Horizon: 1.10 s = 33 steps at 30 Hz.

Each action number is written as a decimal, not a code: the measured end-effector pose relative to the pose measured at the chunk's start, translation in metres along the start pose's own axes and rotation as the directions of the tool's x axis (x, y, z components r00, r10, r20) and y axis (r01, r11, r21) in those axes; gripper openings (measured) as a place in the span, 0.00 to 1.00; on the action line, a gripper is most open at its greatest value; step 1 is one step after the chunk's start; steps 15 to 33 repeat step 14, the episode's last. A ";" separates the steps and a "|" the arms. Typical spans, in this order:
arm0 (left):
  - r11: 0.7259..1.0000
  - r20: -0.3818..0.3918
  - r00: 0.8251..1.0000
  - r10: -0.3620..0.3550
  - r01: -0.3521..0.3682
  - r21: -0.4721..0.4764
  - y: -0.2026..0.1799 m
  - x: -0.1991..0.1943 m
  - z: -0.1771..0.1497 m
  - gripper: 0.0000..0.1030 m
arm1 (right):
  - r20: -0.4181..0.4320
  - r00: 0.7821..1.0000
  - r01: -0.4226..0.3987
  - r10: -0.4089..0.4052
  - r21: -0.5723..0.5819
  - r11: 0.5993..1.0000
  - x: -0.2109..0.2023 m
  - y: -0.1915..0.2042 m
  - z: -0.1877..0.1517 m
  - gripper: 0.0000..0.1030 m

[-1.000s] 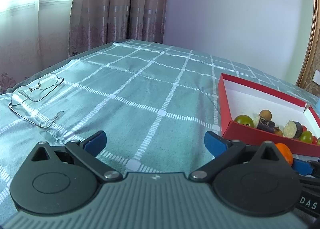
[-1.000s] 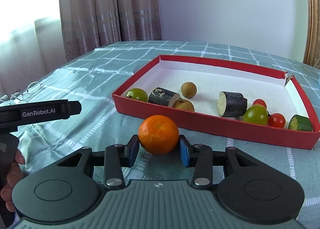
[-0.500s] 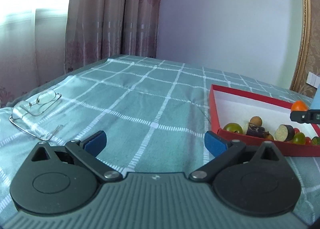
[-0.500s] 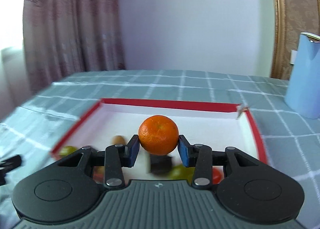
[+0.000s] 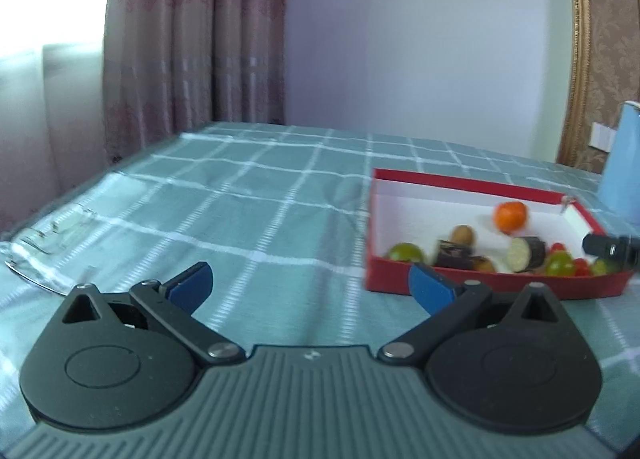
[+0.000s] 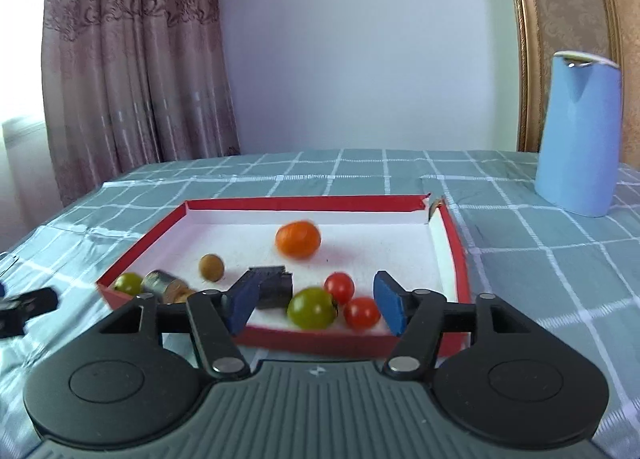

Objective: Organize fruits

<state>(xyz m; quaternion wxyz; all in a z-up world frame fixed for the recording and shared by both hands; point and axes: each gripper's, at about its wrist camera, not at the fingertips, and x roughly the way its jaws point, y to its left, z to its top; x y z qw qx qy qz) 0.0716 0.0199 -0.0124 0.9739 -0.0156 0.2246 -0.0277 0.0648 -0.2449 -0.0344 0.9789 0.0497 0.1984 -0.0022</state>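
The orange (image 6: pixel 298 239) is blurred and loose inside the red box (image 6: pixel 312 202), beyond my right gripper (image 6: pixel 316 309), whose jaws are opening with nothing between the blue pads. The box also holds green fruits (image 6: pixel 311 307), red cherry tomatoes (image 6: pixel 339 286), a brown longan (image 6: pixel 211 267) and dark cut pieces (image 6: pixel 274 285). From the left wrist view the same orange (image 5: pixel 510 215) shows in the box (image 5: pixel 460 182) at the right. My left gripper (image 5: pixel 310 289) stands open over the checked cloth, left of the box, holding nothing.
A tall blue jug (image 6: pixel 578 135) stands right of the box. Eyeglasses (image 5: pixel 52 235) lie blurred on the cloth at far left. Curtains and a wall stand behind the table. The tip of my right gripper (image 5: pixel 608 246) shows at the box's right end.
The right gripper carried the orange over the red box and opened; the orange left the pads and now lies in the box. The left gripper shifted, with the box seen closer to centre.
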 end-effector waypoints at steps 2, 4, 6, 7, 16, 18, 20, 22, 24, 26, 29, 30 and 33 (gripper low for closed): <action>1.000 -0.003 1.000 -0.012 0.012 0.000 -0.008 -0.003 0.000 1.00 | 0.011 1.000 -0.016 0.016 -0.011 1.000 -0.011 0.000 -0.007 0.62; 1.000 -0.006 1.000 -0.021 0.021 0.010 -0.017 -0.005 0.001 1.00 | 0.010 1.000 -0.025 0.025 -0.015 1.000 -0.019 0.001 -0.015 0.62; 0.999 -0.002 1.000 -0.030 0.031 0.031 -0.027 -0.009 0.000 1.00 | 0.014 0.999 -0.032 0.032 -0.004 0.999 -0.024 -0.001 -0.022 0.62; 0.999 0.005 1.000 -0.022 0.022 0.046 -0.032 -0.011 -0.001 1.00 | 0.012 0.999 -0.038 0.038 0.006 0.999 -0.026 -0.003 -0.025 0.62; 0.996 0.013 1.000 -0.011 0.010 0.092 -0.057 -0.014 -0.003 1.00 | -0.004 0.999 -0.045 0.045 0.047 0.998 -0.031 -0.015 -0.036 0.62; 0.996 0.013 1.000 -0.011 0.010 0.092 -0.057 -0.014 -0.003 1.00 | -0.004 0.999 -0.045 0.045 0.047 0.998 -0.031 -0.015 -0.036 0.62; 0.996 0.013 1.000 -0.011 0.010 0.092 -0.057 -0.014 -0.003 1.00 | -0.004 0.999 -0.045 0.045 0.047 0.998 -0.031 -0.015 -0.036 0.62; 0.996 0.013 1.000 -0.011 0.010 0.092 -0.057 -0.014 -0.003 1.00 | -0.004 0.999 -0.045 0.045 0.047 0.998 -0.031 -0.015 -0.036 0.62; 0.996 0.013 1.000 -0.011 0.010 0.092 -0.057 -0.014 -0.003 1.00 | -0.004 0.999 -0.045 0.045 0.047 0.998 -0.031 -0.015 -0.036 0.62; 0.996 0.013 1.000 -0.011 0.010 0.092 -0.057 -0.014 -0.003 1.00 | -0.004 0.999 -0.045 0.045 0.047 0.998 -0.031 -0.015 -0.036 0.62; 0.996 0.013 1.000 -0.011 0.010 0.092 -0.057 -0.014 -0.003 1.00 | -0.004 0.999 -0.045 0.045 0.047 0.998 -0.031 -0.015 -0.036 0.62; 0.996 0.013 1.000 -0.011 0.010 0.092 -0.057 -0.014 -0.003 1.00 | -0.004 0.999 -0.045 0.045 0.047 0.998 -0.031 -0.015 -0.036 0.62; 0.996 0.013 1.000 -0.011 0.010 0.092 -0.057 -0.014 -0.003 1.00 | -0.004 0.999 -0.045 0.045 0.047 0.998 -0.031 -0.015 -0.036 0.62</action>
